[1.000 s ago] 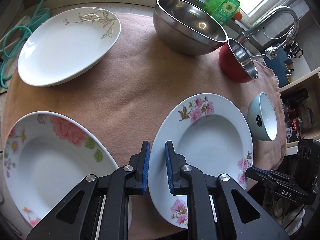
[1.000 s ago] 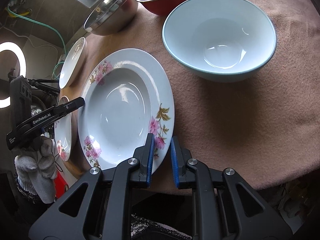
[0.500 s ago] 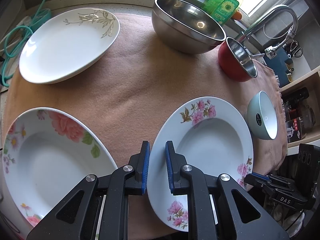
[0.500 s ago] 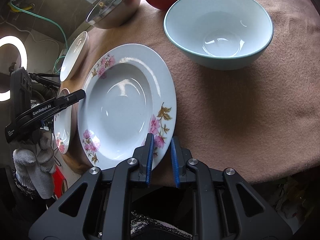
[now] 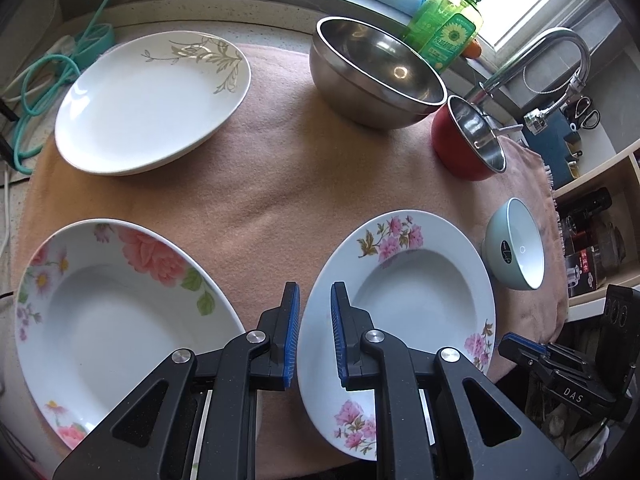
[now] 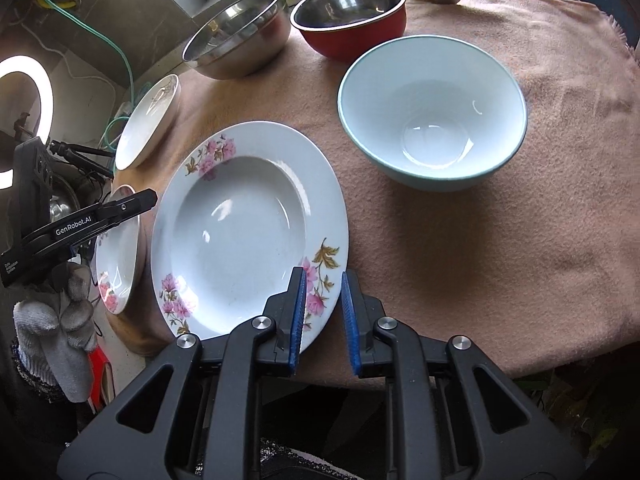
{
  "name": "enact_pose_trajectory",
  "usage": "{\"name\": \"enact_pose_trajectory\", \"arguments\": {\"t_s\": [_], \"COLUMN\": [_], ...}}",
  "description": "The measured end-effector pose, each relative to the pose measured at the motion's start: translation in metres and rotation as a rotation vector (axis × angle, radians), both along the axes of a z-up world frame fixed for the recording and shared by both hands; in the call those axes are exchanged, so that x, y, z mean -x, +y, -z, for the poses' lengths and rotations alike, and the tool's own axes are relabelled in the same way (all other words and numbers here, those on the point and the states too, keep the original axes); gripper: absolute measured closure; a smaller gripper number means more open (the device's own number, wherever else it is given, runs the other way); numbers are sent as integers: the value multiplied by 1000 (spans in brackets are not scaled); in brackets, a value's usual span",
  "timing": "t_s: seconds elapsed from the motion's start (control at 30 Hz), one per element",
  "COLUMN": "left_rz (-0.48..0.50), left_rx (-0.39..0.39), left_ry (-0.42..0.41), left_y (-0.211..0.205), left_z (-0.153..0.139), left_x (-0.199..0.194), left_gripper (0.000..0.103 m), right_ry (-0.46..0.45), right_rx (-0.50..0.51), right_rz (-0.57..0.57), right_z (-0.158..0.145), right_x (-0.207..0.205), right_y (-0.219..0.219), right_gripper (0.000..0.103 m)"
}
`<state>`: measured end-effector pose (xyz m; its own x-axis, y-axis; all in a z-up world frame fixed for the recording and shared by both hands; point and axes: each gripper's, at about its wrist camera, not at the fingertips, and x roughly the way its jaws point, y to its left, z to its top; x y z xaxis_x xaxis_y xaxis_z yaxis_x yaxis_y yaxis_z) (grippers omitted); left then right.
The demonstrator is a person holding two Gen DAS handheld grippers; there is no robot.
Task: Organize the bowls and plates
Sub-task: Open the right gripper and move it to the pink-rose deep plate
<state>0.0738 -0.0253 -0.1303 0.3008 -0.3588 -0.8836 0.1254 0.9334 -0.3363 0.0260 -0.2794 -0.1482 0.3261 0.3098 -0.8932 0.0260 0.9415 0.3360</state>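
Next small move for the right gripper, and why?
Probably ease the right gripper forward and left over the rim of the pink-flower plate, then close. Its jaws stand open and empty, with the near rim just ahead of the left pad, not yet between them.

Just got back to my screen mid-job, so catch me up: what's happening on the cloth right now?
Nothing is picked up yet. Both grippers are open, each at an opposite edge of the pink-flowered deep plate: the right gripper straddles its rim, while the left gripper sits at its other edge. Three plates lie apart on the pink cloth, unstacked, and the pale blue bowl, red bowl and steel bowl stand separately.
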Motion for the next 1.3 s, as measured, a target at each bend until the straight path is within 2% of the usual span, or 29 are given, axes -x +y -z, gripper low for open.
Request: {"name": "enact_pose_trajectory", "arguments": {"t_s": [0.07,0.17,0.33,0.37,0.4,0.53,0.6,0.67,0.73,0.77,0.8,0.9,1.13,1.3], "left_rz": [-8,-25,-62,-72,-82,-127,-154,-181,-208,-225,-243,-286,-386,-464], "left_rx": [-12,-16,-26,-29,-29,-39,-40,-47,-63,-66,-62,-60,-69,-67], "left_ry": [-23,-47,-72,-76,-81,-100,-108,-127,-135,-134,-138,-143,-147,-128], "left_y": [2,7,18,20,22,36,45,52,60,65,69,82,115,141], "left_z": [-7,-14,-22,-23,-25,-32,-35,-39,-41,-42,-43,-45,-45,-38], "left_x": [1,5,11,12,14,22,27,33,38,41,45,54,75,91], "left_gripper": [88,88,88,84,81,78,62,58,55,45,42,42,42,42], "right_ry": [-32,-78,-129,-137,-145,-181,-197,-215,-239,-252,-261,-268,-203,-198], "right_rx": [11,23,41,38,30,-27,-44,-38,-29,-34,-40,-57,-15,1], "right_rz": [-6,-9,-58,-67,-73,-79,-86,-100,-117,-125,-135,-160,-202,-242], "right_z": [-8,-19,-31,-33,-34,-39,-41,-45,-49,-50,-52,-55,-47,-44], "right_x": [-1,-5,-12,-14,-15,-19,-22,-24,-27,-28,-30,-35,-50,-56], "right_y": [2,7,20,23,25,33,37,44,51,54,58,68,93,110], "right_gripper": [80,55,53,52,50,36,35,34,28,25,22,9,7,7]}}
